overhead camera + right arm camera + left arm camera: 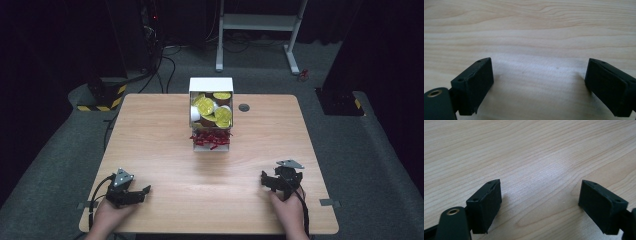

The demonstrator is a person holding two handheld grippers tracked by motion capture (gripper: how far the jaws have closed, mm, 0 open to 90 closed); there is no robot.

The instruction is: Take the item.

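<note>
Wood-grain table (165, 150), light laminate, rounded corners, dark round grommet (244, 107) near far edge.

Item 1: white box (211, 84), open-topped, at table centre toward far edge. Far part holds round cups (206, 106) w/ yellow-green lids, some brown sides showing, piled loosely. Near part holds red shredded filler (210, 138), strands spilling over front rim.

Item 2: left gripper (131, 192), black, grey three-cornered plate on top, near-left of table, held in person's left hand (109, 215). Cable trails off left side. Left gripper view: left gripper (540, 203) jaws spread wide apart, nothing btwn them, bare wood beneath.

Item 3: right gripper (276, 179), black, grey plate on top, near-right of table, held in right hand (287, 210). Cable runs back along forearm. Right gripper view: right gripper (539, 86) jaws likewise spread wide, nothing pinched, bare wood beneath.

Both grippers well apart from box and from each other, low over or on tabletop; contact w/ surface can't tell.

Surrounds: grey carpet floor (380, 165); white desk frame (260, 30) beyond table; black/yellow striped base (102, 97) at far left; dark equipment and cables at back.
</note>
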